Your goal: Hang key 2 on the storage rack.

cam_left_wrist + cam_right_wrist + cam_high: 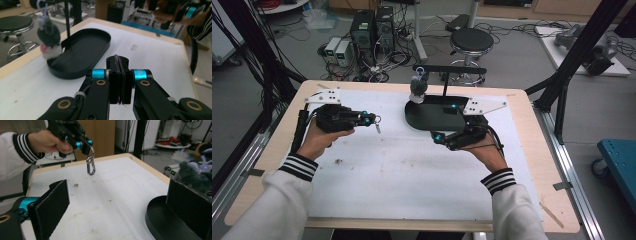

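Done: left gripper pinches clip tight, up off table | Right gripper wide open, holds nothing | Left: hang clip on stand by toy, likely

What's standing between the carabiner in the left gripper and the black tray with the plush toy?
Nothing visible: only bare white mat lies between the carabiner, hanging from the left gripper, and the black tray.

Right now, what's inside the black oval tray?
The tray holds a grey and white plush toy at one end, hanging from a stand whose thin black post rises from the tray. The rest of its floor looks bare. The spot under the toy is hidden.
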`<state>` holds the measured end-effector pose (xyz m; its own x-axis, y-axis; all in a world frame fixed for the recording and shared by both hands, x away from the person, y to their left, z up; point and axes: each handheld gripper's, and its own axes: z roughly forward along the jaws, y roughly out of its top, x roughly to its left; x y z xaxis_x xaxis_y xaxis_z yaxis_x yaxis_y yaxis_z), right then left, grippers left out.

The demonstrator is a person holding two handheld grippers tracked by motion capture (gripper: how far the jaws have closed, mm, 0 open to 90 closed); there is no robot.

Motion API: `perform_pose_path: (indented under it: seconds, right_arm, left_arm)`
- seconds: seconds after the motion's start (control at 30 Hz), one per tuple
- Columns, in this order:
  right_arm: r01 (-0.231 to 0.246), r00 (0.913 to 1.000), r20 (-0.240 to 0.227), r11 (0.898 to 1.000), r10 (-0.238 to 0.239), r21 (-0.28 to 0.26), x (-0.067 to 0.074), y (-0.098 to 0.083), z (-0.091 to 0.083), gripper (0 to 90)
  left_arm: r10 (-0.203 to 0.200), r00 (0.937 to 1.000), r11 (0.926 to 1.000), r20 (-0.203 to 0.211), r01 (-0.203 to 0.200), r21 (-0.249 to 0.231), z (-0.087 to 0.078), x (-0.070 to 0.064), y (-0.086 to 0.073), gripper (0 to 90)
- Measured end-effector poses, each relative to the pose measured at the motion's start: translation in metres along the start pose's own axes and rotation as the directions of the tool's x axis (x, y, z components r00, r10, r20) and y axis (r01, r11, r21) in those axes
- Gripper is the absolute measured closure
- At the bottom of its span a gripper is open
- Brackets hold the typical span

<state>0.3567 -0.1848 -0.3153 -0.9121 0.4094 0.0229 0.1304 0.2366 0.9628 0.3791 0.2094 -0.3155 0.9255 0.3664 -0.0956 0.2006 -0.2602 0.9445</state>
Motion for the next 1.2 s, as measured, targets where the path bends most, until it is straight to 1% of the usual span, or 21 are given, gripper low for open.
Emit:
perform_pose_path:
  seconds: [0.03, 0.2, 0.23, 0.27, 0.33, 0.37, 0.47, 0.5, 0.57, 0.67, 0.7, 0.8, 0.83, 0.87, 0.9, 1.0, 1.03, 1.07, 1.1, 1.17, 1.2]
  right_arm:
    - [0.005, 0.9999, -0.013, 1.000, -0.004, 0.001, 0.000, 0.002, 0.004, 4.0]
    - [0.010, 0.9995, -0.032, 1.000, -0.010, -0.001, 0.001, 0.007, 0.010, 4.2]
    - [0.009, 0.9992, -0.040, 1.000, -0.008, 0.004, 0.000, 0.007, 0.013, 4.6]
    - [0.009, 0.9992, -0.040, 1.000, -0.008, 0.004, 0.000, 0.007, 0.013, 4.6]
    - [0.009, 0.9986, -0.052, 1.000, -0.008, 0.009, 0.000, 0.006, 0.016, 4.9]
    - [0.008, 0.9982, -0.059, 1.000, -0.007, 0.016, 0.000, 0.005, 0.019, 6.8]
    - [0.012, 0.9973, -0.073, 1.000, -0.011, 0.013, 0.000, 0.005, 0.021, 7.5]
    - [0.007, 0.9959, -0.090, 1.000, -0.005, 0.015, -0.001, 0.005, 0.023, 11.8]
    - [0.015, 0.9953, -0.096, 1.000, -0.014, 0.009, -0.002, 0.006, 0.025, 12.7]
    - [0.010, 0.9939, -0.110, 1.000, -0.009, 0.008, -0.004, 0.007, 0.027, 13.6]
    - [0.015, 0.9930, -0.117, 1.000, -0.015, 0.005, -0.005, 0.009, 0.030, 14.4]
    - [0.028, 0.9917, -0.126, 1.000, -0.026, 0.009, -0.005, 0.012, 0.035, 15.2]
    - [0.036, 0.9887, -0.146, 0.999, -0.034, 0.008, -0.005, 0.015, 0.039, 16.9]
    - [0.036, 0.9887, -0.146, 0.999, -0.034, 0.008, -0.005, 0.015, 0.039, 16.9]
    - [0.035, 0.9858, -0.165, 0.999, -0.034, 0.003, -0.006, 0.016, 0.043, 19.3]
    - [0.040, 0.9831, -0.179, 0.999, -0.037, 0.016, -0.006, 0.015, 0.047, 21.5]
    - [0.044, 0.9797, -0.197, 0.999, -0.038, 0.027, -0.006, 0.013, 0.049, 27.7]
    - [0.044, 0.9797, -0.197, 0.999, -0.038, 0.027, -0.006, 0.013, 0.049, 27.7]
    - [0.054, 0.9777, -0.205, 0.998, -0.047, 0.027, -0.006, 0.013, 0.050, 29.1]
    - [0.057, 0.9747, -0.218, 0.998, -0.051, 0.022, -0.005, 0.013, 0.052, 31.2]
    - [0.057, 0.9727, -0.226, 0.998, -0.052, 0.019, -0.004, 0.013, 0.053, 34.3]
  left_arm:
    - [0.003, 0.9999, 1.0000, 0.010, -0.003, -0.005, 0.003, 0.000, 0.002, 88.1]
    - [0.002, 0.9989, 0.9999, 0.046, -0.001, -0.014, 0.016, -0.002, 0.008, 88.1]
    - [0.007, 0.9986, 0.9998, 0.052, -0.006, -0.019, 0.021, -0.004, 0.009, 88.1]
    - [0.007, 0.9986, 0.9998, 0.052, -0.006, -0.019, 0.021, -0.004, 0.009, 88.1]
    - [0.003, 0.9976, 0.9996, 0.069, -0.001, -0.027, 0.025, -0.004, 0.009, 88.1]
    - [0.002, 0.9966, 0.9995, 0.082, 0.000, -0.032, 0.029, -0.005, 0.009, 88.1]
    - [0.003, 0.9957, 0.9993, 0.093, 0.000, -0.038, 0.033, -0.005, 0.009, 88.0]
    - [0.007, 0.9945, 0.9990, 0.104, -0.003, -0.046, 0.036, -0.006, 0.009, 88.0]
    - [0.010, 0.9939, 0.9986, 0.110, -0.004, -0.052, 0.038, -0.006, 0.009, 88.1]
    - [0.008, 0.9922, 0.9984, 0.124, -0.001, -0.057, 0.042, -0.006, 0.009, 88.1]
    - [0.007, 0.9909, 0.9980, 0.134, 0.002, -0.064, 0.044, -0.006, 0.009, 88.0]
    - [0.006, 0.9896, 0.9976, 0.143, 0.003, -0.068, 0.046, -0.006, 0.008, 88.1]
    - [0.005, 0.9887, 0.9970, 0.150, 0.006, -0.077, 0.048, -0.006, 0.008, 88.0]
    - [0.005, 0.9887, 0.9970, 0.150, 0.006, -0.077, 0.048, -0.006, 0.008, 88.1]
    - [0.007, 0.9869, 0.9962, 0.161, 0.007, -0.087, 0.048, -0.006, 0.008, 88.0]
    - [0.009, 0.9858, 0.9957, 0.168, 0.007, -0.092, 0.049, -0.007, 0.008, 88.0]
    - [-0.002, 0.9836, 0.9947, 0.180, 0.020, -0.101, 0.049, -0.008, 0.009, 88.0]
    - [-0.002, 0.9836, 0.9947, 0.180, 0.020, -0.101, 0.049, -0.008, 0.009, 88.0]
    - [0.001, 0.9823, 0.9941, 0.187, 0.020, -0.107, 0.050, -0.010, 0.009, 88.0]
    - [0.007, 0.9804, 0.9932, 0.197, 0.016, -0.116, 0.051, -0.012, 0.010, 88.1]
    - [0.009, 0.9802, 0.9935, 0.198, 0.013, -0.113, 0.051, -0.013, 0.010, 88.0]
